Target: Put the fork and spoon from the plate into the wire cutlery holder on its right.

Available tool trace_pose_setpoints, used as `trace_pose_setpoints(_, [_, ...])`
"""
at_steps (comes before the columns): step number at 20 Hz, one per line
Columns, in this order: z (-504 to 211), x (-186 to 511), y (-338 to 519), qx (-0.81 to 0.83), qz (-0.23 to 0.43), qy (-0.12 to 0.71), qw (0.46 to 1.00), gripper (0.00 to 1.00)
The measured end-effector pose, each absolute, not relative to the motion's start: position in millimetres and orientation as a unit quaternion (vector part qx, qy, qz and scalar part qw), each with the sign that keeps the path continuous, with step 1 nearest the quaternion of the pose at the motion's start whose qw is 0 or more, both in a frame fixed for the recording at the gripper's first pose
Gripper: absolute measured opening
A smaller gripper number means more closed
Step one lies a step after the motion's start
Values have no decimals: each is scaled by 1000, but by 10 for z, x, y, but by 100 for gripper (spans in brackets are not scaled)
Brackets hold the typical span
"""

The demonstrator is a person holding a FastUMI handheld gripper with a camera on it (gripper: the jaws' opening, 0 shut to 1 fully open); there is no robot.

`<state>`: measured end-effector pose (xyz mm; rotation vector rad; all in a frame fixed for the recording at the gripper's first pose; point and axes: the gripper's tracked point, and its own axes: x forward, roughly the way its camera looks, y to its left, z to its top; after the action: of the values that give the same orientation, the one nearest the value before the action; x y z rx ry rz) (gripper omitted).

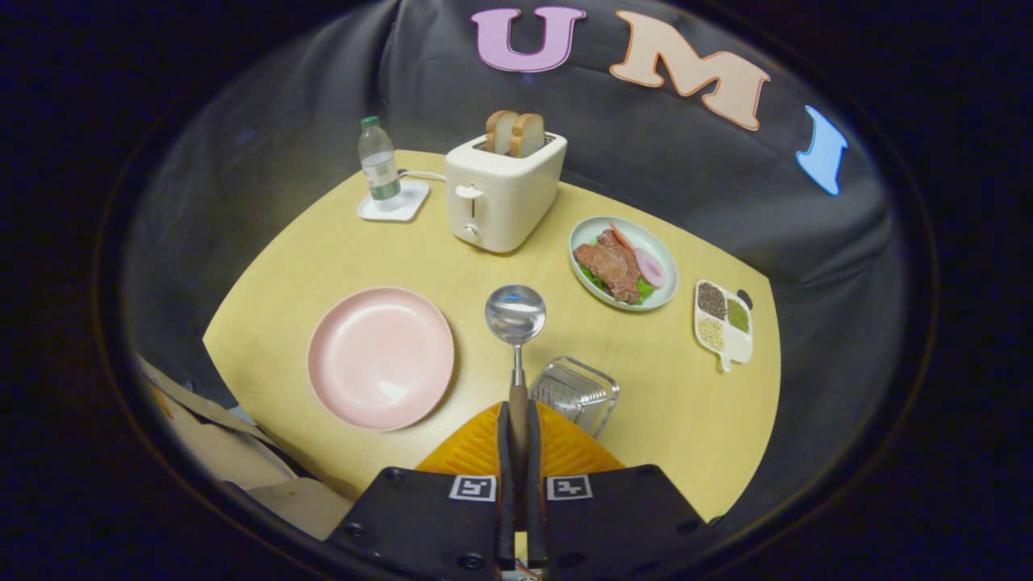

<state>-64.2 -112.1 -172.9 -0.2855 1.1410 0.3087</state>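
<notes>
Fingers [519, 420] clamped tight on the spoon's [516, 323] wooden handle, both pressing it from either side, and the shiny bowl sticks out ahead of them, held up off the bench [670, 403]. Gripped low on the handle like that, the spoon points forward along the fingers, so it would need tipping to go handle-down into a slot. Just right of the fingers, near and low, sits the wire cutlery holder [575, 393], partly tucked behind them; that's the target, and it's close. I can't tell whether the fork is already inside. Left of the spoon lies the pink plate [381, 357], bare now, no cutlery on it. Farther out: a toaster [503, 192] with bread in its slots, a water bottle [378, 165] on a tray to its left, a plate of food [623, 262] and a small divided dish [723, 323] off to the right.
</notes>
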Motion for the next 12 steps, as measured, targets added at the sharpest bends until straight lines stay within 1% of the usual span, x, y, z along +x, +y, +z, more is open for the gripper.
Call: trace_pose_setpoints(12, [-1806, -943, -1700, -158, 154, 628, 747, 9])
